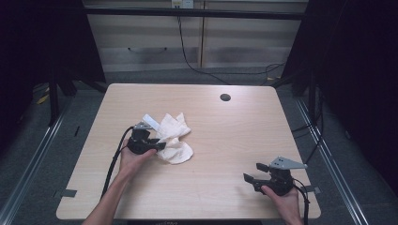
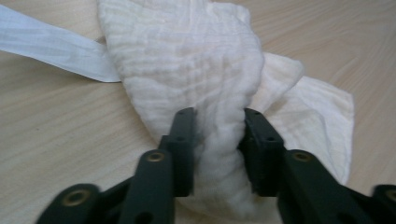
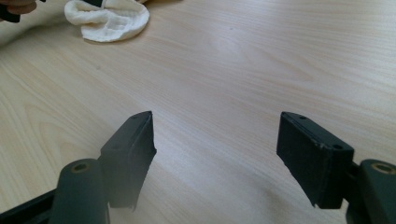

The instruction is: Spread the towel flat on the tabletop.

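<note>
A crumpled white cloth (image 1: 174,136) lies left of the middle of the light wooden table (image 1: 225,140). My left gripper (image 1: 159,144) is at the cloth's left side, held in a hand. In the left gripper view the cloth (image 2: 187,60) is bunched between the two black jaws, whose pads squeeze a thick fold; the left gripper (image 2: 219,116) is shut on it. My right gripper (image 1: 254,171) rests low near the front right of the table. The right gripper (image 3: 217,130) stands open with only bare wood between its fingers, and the cloth (image 3: 112,21) lies far off at the upper left.
A flat white strip (image 1: 149,119) pokes out from under the cloth's far left side, seen too in the left gripper view (image 2: 51,46). A round cable hole (image 1: 225,97) sits near the table's far edge. Cabinets and cables lie beyond the table.
</note>
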`<state>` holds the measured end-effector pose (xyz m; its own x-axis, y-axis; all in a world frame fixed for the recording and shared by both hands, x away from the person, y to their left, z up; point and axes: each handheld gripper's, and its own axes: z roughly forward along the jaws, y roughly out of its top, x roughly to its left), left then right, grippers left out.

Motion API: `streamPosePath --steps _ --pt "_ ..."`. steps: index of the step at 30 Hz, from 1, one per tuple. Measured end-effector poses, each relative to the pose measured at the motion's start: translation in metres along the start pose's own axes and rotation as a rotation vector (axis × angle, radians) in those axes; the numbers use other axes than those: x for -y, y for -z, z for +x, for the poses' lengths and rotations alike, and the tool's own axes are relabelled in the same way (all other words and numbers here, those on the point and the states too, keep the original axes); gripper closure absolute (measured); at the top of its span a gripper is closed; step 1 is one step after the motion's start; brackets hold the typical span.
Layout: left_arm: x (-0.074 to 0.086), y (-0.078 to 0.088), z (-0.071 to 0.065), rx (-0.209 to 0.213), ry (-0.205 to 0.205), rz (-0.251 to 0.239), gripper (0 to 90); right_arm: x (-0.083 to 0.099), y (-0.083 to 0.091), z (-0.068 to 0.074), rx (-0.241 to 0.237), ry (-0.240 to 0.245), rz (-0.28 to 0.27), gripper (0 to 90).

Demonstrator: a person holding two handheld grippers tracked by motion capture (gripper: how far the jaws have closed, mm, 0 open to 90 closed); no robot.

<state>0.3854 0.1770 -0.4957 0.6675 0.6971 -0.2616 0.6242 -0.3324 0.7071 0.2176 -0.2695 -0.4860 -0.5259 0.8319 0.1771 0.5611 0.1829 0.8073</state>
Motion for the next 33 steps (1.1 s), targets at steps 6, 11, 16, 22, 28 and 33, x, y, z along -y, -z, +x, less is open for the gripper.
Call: streamPosePath --steps 6,11,16,22,28,33 --pt "0.005 0.004 -0.005 0.022 -0.014 0.003 79.9 0.001 0.0 0.001 -0.002 0.003 0.004 27.9" --pt "0.008 0.01 -0.018 0.062 -0.049 0.0 81.9 0.001 -0.001 0.001 0.0 -0.002 0.0 26.9" --pt "0.011 0.018 -0.032 0.089 -0.071 -0.021 82.9 0.0 -0.001 0.0 0.0 -0.006 -0.003 26.3" --pt "0.014 0.027 -0.048 0.108 -0.09 -0.033 82.9 0.0 0.0 0.001 -0.007 -0.008 0.002 26.2" --pt "0.016 0.035 -0.069 0.138 -0.128 -0.023 82.9 0.0 -0.001 0.003 -0.016 -0.008 0.005 26.0" --pt "0.02 0.039 -0.075 0.183 -0.122 -0.02 82.9 0.0 -0.001 0.005 -0.029 -0.002 0.012 27.2"
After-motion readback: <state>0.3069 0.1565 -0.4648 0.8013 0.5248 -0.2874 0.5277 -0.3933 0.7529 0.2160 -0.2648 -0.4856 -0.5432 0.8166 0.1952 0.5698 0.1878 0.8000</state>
